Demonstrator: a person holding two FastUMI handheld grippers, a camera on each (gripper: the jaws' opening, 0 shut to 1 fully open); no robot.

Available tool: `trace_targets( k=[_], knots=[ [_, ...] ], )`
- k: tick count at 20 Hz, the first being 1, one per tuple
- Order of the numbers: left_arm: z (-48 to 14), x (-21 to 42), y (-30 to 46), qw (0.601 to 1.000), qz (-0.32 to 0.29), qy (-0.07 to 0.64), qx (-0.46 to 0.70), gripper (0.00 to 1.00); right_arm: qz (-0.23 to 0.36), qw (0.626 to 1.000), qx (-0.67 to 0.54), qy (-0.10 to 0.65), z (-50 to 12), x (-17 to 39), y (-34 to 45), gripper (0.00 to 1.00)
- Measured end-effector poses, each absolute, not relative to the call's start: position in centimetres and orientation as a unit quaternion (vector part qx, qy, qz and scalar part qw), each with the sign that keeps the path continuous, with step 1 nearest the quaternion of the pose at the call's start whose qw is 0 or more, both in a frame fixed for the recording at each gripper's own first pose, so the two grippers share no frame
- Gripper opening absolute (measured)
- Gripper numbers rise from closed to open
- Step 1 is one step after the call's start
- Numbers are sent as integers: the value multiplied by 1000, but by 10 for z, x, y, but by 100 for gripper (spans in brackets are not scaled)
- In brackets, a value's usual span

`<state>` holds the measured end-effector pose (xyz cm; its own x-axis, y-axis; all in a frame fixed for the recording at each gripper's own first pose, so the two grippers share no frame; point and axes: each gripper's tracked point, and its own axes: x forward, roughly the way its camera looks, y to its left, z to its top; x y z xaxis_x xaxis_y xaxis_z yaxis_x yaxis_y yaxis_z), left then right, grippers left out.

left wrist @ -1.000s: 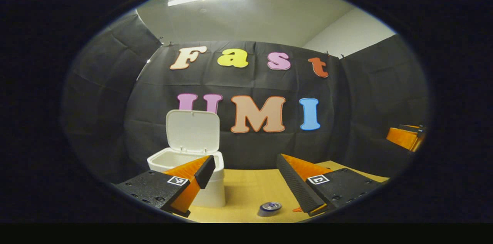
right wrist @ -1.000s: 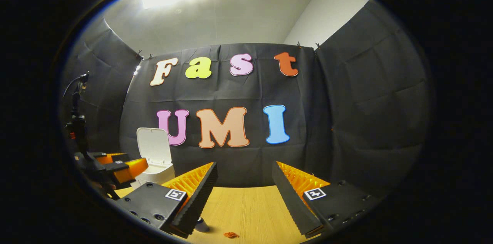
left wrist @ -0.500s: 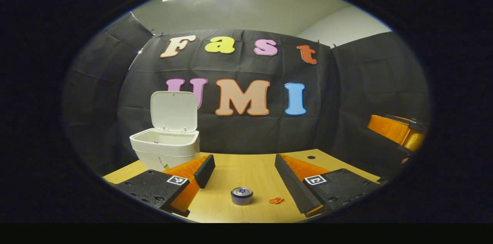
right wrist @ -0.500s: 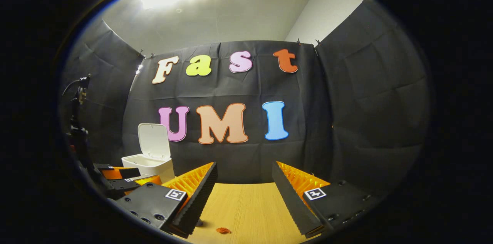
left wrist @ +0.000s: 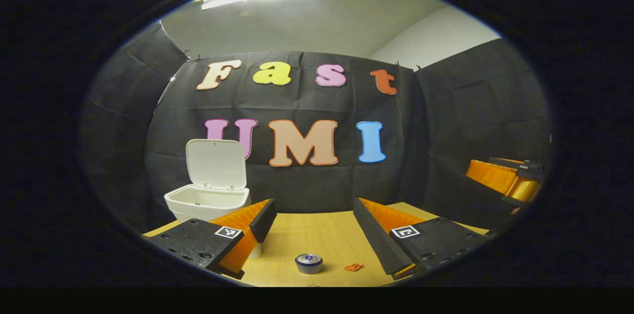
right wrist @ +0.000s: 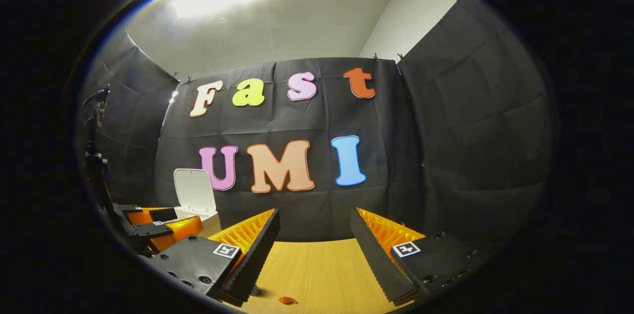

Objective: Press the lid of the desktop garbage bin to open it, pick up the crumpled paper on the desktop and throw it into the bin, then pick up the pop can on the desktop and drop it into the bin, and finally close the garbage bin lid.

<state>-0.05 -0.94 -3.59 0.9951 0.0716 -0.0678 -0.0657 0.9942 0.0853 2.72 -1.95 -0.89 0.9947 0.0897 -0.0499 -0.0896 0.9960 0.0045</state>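
Both spread wide, gripping nothing — left gripper (left wrist: 312, 222) hangs over the can (left wrist: 308, 263), right gripper (right wrist: 314, 242) above bare table (right wrist: 317, 269).

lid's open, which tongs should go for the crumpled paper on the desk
Right, probably. The crumpled paper lies close under the open right tongs, inside their gap. The left tongs are open too, but the pop can sits nearer their middle, with the paper off to one side.
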Motion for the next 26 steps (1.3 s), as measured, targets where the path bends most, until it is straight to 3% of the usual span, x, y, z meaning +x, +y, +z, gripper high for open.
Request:
trace_targets(
  k=[26],
  knots=[
    [-38,8,-18,998,8,36,41,93,23,1000,-16,8,5,12,-18,95]
  ],
)
